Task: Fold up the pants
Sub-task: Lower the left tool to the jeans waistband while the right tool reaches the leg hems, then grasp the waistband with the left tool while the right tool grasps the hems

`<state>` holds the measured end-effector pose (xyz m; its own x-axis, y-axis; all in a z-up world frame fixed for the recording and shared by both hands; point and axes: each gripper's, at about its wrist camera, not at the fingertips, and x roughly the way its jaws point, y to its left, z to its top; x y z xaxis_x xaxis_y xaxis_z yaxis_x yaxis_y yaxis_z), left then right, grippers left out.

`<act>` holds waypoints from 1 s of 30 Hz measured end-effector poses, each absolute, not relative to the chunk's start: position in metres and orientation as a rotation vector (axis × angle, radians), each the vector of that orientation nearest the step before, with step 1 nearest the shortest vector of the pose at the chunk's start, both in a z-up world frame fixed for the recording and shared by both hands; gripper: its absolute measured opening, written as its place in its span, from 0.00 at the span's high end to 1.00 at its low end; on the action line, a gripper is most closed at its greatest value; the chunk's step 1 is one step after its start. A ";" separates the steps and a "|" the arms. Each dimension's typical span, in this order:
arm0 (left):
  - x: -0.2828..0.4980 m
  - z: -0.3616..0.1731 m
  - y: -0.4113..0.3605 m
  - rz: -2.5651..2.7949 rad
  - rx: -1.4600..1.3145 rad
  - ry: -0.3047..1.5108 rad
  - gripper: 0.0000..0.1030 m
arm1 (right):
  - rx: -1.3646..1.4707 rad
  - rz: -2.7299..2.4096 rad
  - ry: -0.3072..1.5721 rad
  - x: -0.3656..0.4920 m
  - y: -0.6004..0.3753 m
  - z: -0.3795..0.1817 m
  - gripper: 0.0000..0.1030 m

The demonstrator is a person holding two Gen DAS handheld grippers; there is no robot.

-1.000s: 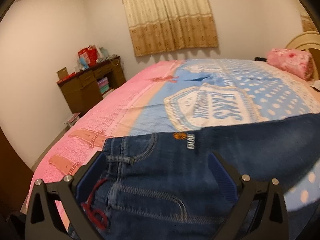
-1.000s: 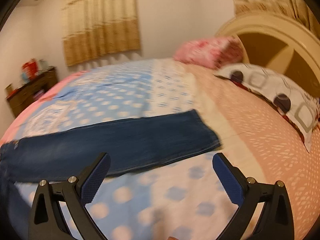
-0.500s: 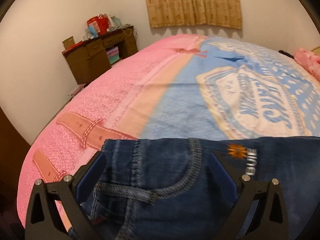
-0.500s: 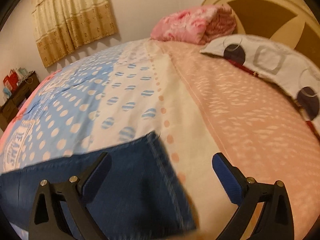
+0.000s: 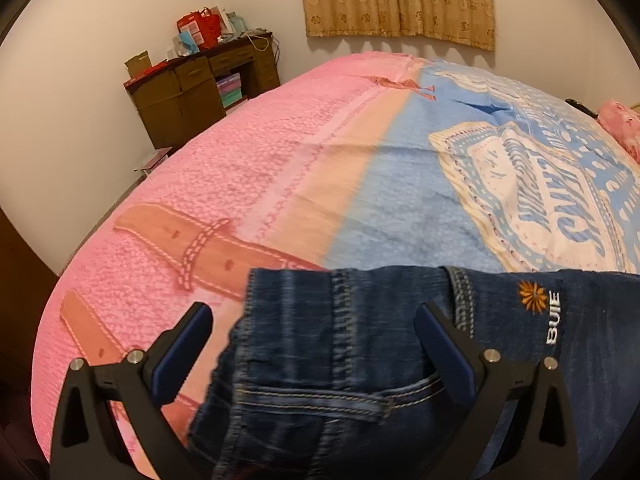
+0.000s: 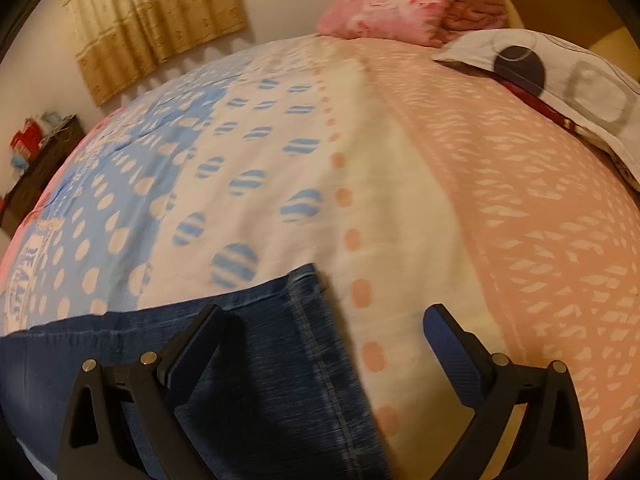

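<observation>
Dark blue jeans (image 5: 360, 344) lie flat across the bed. In the left wrist view I see the waistband end, with a belt loop, pocket stitching and an orange flower logo. My left gripper (image 5: 316, 344) is open and hovers low over the waistband corner, its jaws straddling it. In the right wrist view the leg hem (image 6: 308, 344) lies on the bedspread. My right gripper (image 6: 324, 344) is open, low over the hem end, the hem edge between its jaws.
The bed has a pink, peach and blue patterned bedspread (image 5: 280, 168). A brown desk (image 5: 200, 88) with clutter stands by the far wall under curtains. A pink pillow (image 6: 404, 12) and a white patterned pillow (image 6: 560, 80) lie at the headboard.
Both grippers have moved outward along the jeans and lower: the left toward the waistband corner, the right to the leg hem. Both stay open.
</observation>
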<state>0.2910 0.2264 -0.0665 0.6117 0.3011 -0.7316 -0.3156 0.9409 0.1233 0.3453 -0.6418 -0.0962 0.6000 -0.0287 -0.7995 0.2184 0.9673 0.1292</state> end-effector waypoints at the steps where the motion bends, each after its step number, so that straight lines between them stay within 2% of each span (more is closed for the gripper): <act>1: 0.290 -0.066 0.229 0.359 -0.016 0.841 0.00 | 0.233 -0.132 0.918 0.345 -0.641 -0.096 0.08; 4: 0.286 -0.063 0.239 0.350 -0.040 0.841 0.00 | 0.227 -0.085 0.917 0.344 -0.636 -0.094 0.31; 7: 0.282 -0.060 0.247 0.344 -0.052 0.830 0.00 | 0.233 -0.069 0.912 0.344 -0.636 -0.095 0.35; 10: 0.285 -0.063 0.253 0.328 -0.072 0.845 0.00 | 0.241 -0.092 0.898 0.343 -0.640 -0.096 0.53; 19: 0.313 -0.076 0.258 0.266 -0.101 0.909 0.00 | 0.229 -0.092 0.892 0.345 -0.642 -0.098 0.54; 23: 0.322 -0.089 0.263 0.253 -0.126 0.954 0.06 | 0.247 -0.076 0.889 0.347 -0.647 -0.099 0.54; 25: 0.322 -0.090 0.260 0.242 -0.111 0.934 0.20 | 0.246 -0.074 0.889 0.349 -0.647 -0.100 0.54; 26: 0.322 -0.089 0.255 0.226 -0.089 0.930 0.33 | 0.246 -0.074 0.892 0.351 -0.647 -0.100 0.54; 28: 0.322 -0.088 0.249 0.240 -0.052 0.931 0.40 | 0.254 -0.073 0.891 0.351 -0.648 -0.100 0.57; 29: 0.321 -0.088 0.246 0.229 -0.040 0.929 0.48 | 0.259 -0.076 0.888 0.351 -0.649 -0.099 0.64; 30: 0.320 -0.087 0.244 0.224 -0.036 0.926 0.50 | 0.270 -0.081 0.885 0.350 -0.651 -0.099 0.69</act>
<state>0.3204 0.2444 -0.0873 0.5799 0.1758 -0.7955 -0.2069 0.9762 0.0649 0.3503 -0.6514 -0.0993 0.6328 0.0417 -0.7732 0.1809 0.9630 0.1999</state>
